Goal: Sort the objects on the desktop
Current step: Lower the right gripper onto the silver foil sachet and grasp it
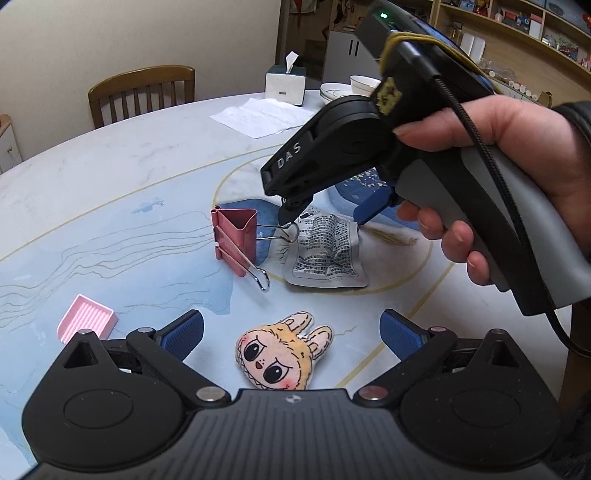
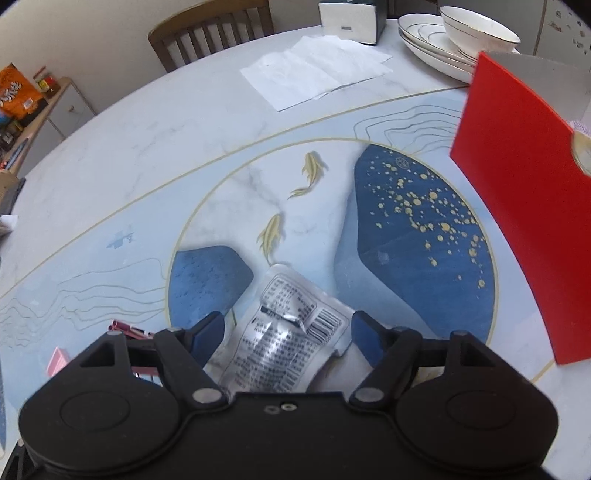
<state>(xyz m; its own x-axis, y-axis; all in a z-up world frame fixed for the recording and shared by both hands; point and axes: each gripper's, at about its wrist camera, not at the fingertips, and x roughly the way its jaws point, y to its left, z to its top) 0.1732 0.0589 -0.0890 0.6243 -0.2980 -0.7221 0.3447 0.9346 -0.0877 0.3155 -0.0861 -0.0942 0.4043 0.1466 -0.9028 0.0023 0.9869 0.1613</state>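
Observation:
A silver printed sachet (image 1: pixel 327 251) lies flat on the table; in the right wrist view the sachet (image 2: pixel 284 339) sits between my right gripper's open fingers. My right gripper (image 2: pixel 288 336) is open and hovers just over it; it also shows in the left wrist view (image 1: pixel 328 212). A pink binder clip (image 1: pixel 236 238) lies left of the sachet. A small plush face with rabbit ears (image 1: pixel 284 352) lies between the open fingers of my left gripper (image 1: pixel 291 334). A pink ridged tray (image 1: pixel 88 321) sits at the left.
A red box (image 2: pixel 524 206) stands at the right. White paper (image 2: pixel 314 70), a tissue box (image 2: pixel 351 20) and stacked plates with a bowl (image 2: pixel 458 40) sit at the table's far side. A wooden chair (image 1: pixel 142 92) stands behind the table.

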